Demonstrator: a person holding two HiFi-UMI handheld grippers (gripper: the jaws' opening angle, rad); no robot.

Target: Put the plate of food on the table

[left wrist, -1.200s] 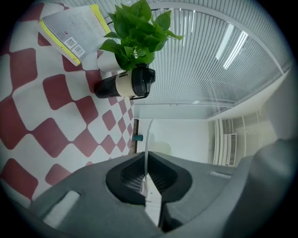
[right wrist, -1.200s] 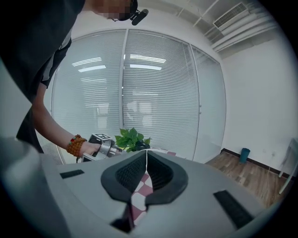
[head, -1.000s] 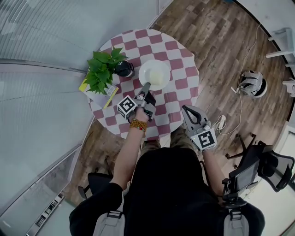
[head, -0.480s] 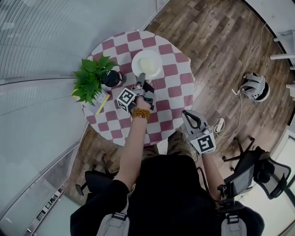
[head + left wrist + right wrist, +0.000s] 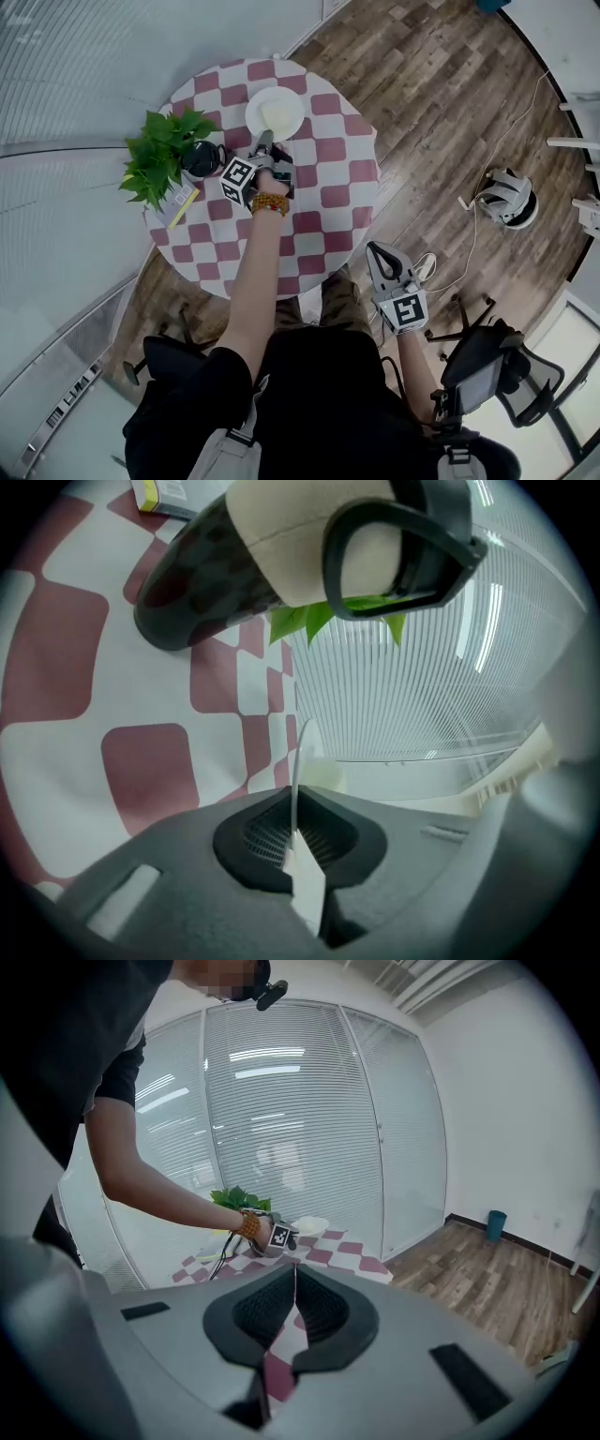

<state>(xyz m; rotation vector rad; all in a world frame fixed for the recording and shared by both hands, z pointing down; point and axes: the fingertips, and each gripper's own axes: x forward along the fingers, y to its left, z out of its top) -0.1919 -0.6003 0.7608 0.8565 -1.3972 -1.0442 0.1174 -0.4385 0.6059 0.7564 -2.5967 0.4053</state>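
The left gripper [image 5: 265, 150] is holding the plate [image 5: 255, 124] by its near rim. In the left gripper view its fingers are pinching the thin white edge, which is standing between the two pads. In the head view the plate is lying at 12 o'clock from these fingers, over the far part of the round table [image 5: 328, 192], and it is carrying pale food [image 5: 280, 112] in its middle. I cannot tell whether its bottom is touching the checked cloth. The plate is round, so it is showing no long axis and is pointing no way; only the gripped rim, at its 6 o'clock, matters. A black pot [image 5: 200, 159] is standing near, at 9 o'clock from the fingers, so the setting down is probably asking for care on that side. The right gripper [image 5: 378, 251] is hanging well apart at 5 o'clock, off the table, with its fingers pressed together on nothing. The left one is clearly the nearer.
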